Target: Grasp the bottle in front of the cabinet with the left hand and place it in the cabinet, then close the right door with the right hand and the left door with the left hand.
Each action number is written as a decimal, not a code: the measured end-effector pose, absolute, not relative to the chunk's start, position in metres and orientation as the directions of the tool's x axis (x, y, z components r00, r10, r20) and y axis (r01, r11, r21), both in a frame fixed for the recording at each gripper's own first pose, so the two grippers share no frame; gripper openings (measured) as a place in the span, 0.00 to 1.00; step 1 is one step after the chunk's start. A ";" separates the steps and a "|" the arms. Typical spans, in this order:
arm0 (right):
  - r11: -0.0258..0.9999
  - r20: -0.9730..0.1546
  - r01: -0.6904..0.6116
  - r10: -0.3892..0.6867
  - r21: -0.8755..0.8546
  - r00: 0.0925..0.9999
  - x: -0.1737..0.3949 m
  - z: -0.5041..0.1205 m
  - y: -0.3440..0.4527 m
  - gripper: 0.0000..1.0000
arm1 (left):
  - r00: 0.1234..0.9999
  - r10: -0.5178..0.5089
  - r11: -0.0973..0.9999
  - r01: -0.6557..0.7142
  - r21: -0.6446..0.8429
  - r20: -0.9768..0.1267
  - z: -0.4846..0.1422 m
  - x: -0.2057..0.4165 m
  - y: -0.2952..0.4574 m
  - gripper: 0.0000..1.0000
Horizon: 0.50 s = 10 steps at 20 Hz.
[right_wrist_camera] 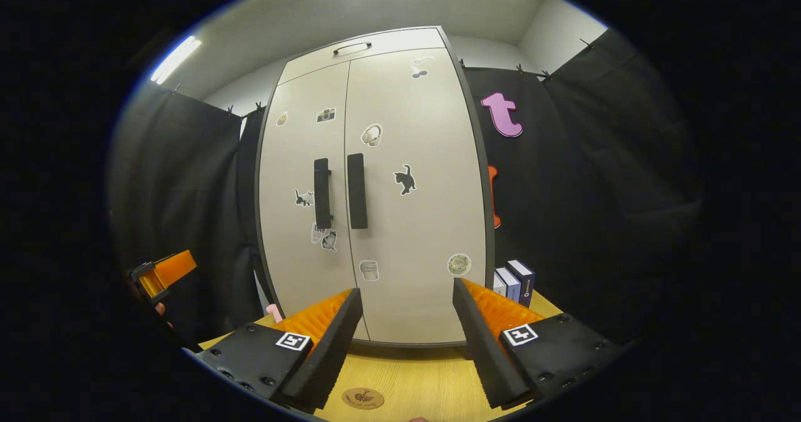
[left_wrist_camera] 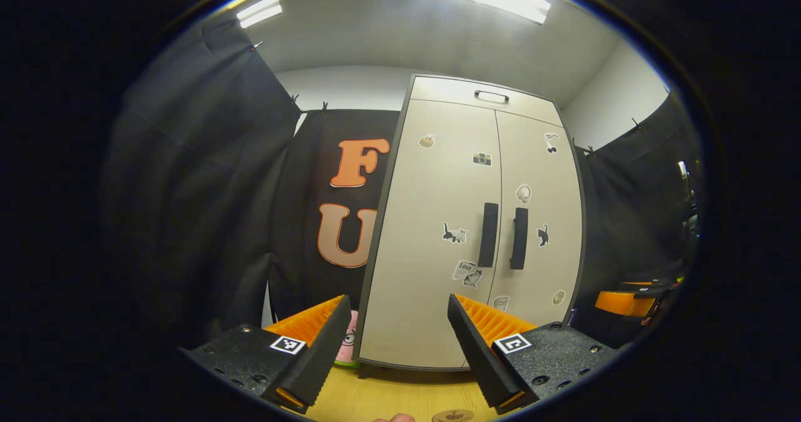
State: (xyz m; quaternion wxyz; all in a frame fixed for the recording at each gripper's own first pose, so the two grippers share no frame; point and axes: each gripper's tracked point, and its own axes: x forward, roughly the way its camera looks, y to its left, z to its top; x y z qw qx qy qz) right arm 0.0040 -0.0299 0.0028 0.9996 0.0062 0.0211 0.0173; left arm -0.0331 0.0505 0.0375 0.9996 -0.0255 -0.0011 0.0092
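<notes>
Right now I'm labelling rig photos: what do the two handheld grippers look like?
Each of the left gripper and right gripper has two wedge-shaped fingers with ribbed inner faces on black, speckled blocks with screw holes. Each block carries a square black-and-white marker tag.

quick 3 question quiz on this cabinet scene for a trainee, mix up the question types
1. True or false: both cabinet doors are shut.
2. Multiple choice: the left gripper is A) open with nothing between its fingers, B) shut on a bottle, C) gripping a door handle.
3. Short answer: what stands on the table just right of the cabinet in the right gripper view?

Key:
1. True: the left door and right door meet flush, handles side by side.
2. A.
3. A few small boxes, upright. The right gripper is open too.
</notes>
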 end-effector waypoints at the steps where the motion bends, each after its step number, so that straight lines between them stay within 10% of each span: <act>1: 0.999 -0.043 -0.034 0.035 0.014 0.998 0.004 0.002 -0.030 0.96 | 1.000 0.020 0.998 -0.020 -0.053 0.001 0.038 -0.033 0.052 0.94; 10: 0.999 -0.047 -0.031 0.032 0.018 0.998 0.004 0.000 -0.029 0.96 | 1.000 0.023 0.998 -0.024 -0.059 -0.007 0.035 -0.033 0.054 0.94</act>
